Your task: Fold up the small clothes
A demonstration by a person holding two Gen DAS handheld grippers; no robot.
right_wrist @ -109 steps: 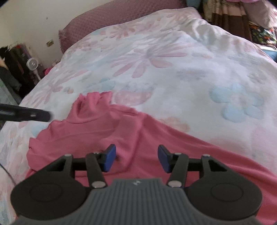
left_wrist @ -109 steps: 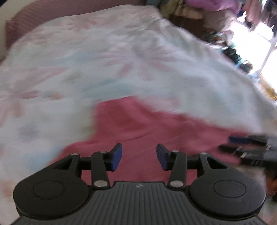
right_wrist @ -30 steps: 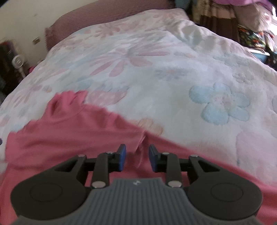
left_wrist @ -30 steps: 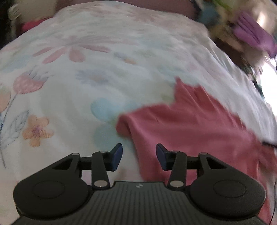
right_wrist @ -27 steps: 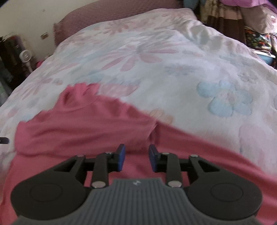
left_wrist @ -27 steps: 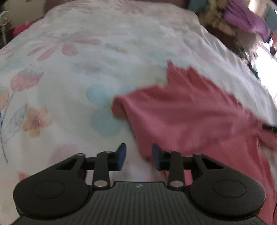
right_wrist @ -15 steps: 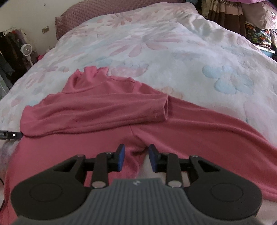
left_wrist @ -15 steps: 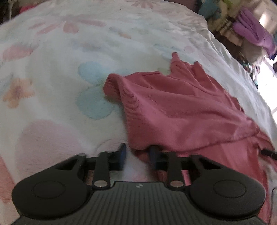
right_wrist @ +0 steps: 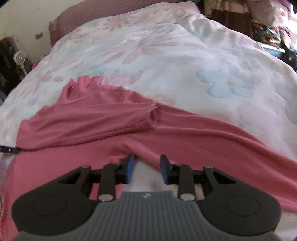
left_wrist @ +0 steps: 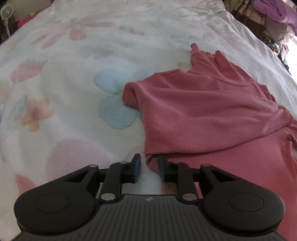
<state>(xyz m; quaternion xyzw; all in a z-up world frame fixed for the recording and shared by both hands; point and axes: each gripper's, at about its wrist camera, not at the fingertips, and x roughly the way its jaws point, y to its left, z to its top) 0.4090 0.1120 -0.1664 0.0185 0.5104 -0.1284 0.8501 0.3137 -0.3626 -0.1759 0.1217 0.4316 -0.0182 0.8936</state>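
Since half a second ago both pairs of jaws have been opening: the left gripper [left_wrist: 149, 167] now stands part open with a fold of the garment's edge loose between its pads, and the right gripper [right_wrist: 147, 169] stands part open over bare bedding, gripping nothing. One pink ribbed long-sleeved top [right_wrist: 104, 118] lies flat on the bed's white floral fleece blanket [right_wrist: 167, 55], one sleeve folded across its chest. One mauve pillow [right_wrist: 74, 18] lies at eleven o'clock, one white fan [right_wrist: 19, 57] at nine, piled clothes [left_wrist: 269, 11] at one.
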